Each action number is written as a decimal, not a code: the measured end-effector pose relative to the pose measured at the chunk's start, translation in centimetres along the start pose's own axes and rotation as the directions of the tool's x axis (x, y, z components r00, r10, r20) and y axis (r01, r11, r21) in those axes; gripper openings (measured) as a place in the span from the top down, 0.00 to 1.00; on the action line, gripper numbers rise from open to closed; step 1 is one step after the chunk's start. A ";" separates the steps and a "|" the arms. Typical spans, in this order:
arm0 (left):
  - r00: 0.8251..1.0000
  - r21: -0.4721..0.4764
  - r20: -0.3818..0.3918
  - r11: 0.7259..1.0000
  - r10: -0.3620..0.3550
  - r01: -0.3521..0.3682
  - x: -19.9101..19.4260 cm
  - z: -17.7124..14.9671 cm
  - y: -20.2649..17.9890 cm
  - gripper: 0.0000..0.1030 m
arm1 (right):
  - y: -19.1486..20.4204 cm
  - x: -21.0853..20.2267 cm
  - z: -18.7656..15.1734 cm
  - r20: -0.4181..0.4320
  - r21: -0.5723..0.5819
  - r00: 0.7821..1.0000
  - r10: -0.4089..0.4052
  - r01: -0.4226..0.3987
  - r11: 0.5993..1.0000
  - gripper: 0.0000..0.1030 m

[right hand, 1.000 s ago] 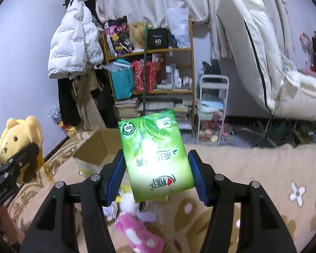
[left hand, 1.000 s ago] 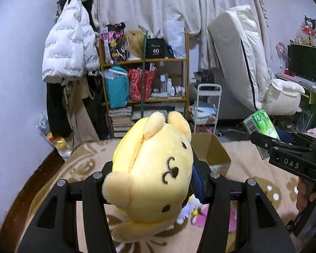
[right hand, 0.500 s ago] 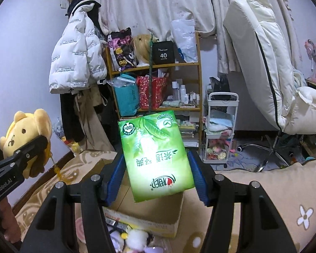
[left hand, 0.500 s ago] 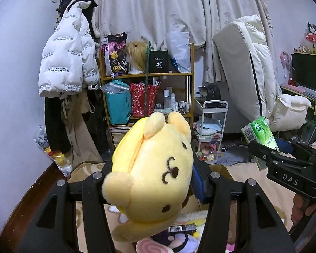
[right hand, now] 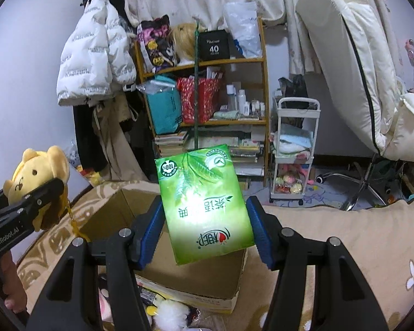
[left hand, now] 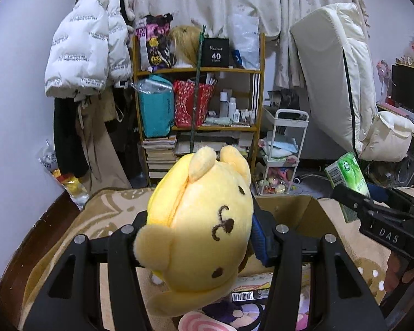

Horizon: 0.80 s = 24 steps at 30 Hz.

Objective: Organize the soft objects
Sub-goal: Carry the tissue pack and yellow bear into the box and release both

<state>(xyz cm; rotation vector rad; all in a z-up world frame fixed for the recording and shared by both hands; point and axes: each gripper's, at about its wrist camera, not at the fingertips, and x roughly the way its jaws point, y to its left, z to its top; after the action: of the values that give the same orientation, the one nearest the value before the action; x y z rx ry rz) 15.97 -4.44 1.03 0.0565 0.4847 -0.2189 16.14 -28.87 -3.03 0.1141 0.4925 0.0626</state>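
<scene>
My left gripper [left hand: 201,234] is shut on a yellow bear plush [left hand: 198,220] and holds it in the air; the plush also shows at the left of the right wrist view [right hand: 33,176]. My right gripper [right hand: 204,226] is shut on a green tissue pack [right hand: 204,207], held above an open cardboard box [right hand: 118,215]. The tissue pack shows at the right of the left wrist view [left hand: 347,173]. The box [left hand: 287,209] lies behind the plush on a beige patterned blanket [left hand: 102,209].
Small plush toys [right hand: 165,311] and a pink swirl item [left hand: 204,322] lie in front of the box. A cluttered wooden shelf [left hand: 198,99], a white cart [left hand: 284,149], a hanging white jacket [left hand: 85,47] and a leaning mattress [left hand: 334,77] stand beyond the bed.
Both grippers moved forward toward the box and tilted up, then dipped slightly; the box now sits close below them. Both stay shut on their items.
</scene>
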 end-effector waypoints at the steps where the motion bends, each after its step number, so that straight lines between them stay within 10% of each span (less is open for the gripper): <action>1: 1.000 -0.001 -0.005 1.000 -0.002 0.002 0.2 -0.1 0.0 0.48 | -0.1 0.3 -0.3 -0.006 0.000 1.000 0.001 -0.001 1.000 0.39; 24: 0.988 0.005 -0.148 0.998 -0.054 0.055 5.5 -2.0 -2.0 0.41 | -1.0 4.0 -3.0 -0.107 -0.014 0.994 0.009 -0.010 1.000 0.39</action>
<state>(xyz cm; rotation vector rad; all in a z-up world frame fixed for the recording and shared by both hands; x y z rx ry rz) 19.30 -7.27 -3.34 0.0684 0.6331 -0.2719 18.23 -29.19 -7.64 0.0990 0.5983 0.0820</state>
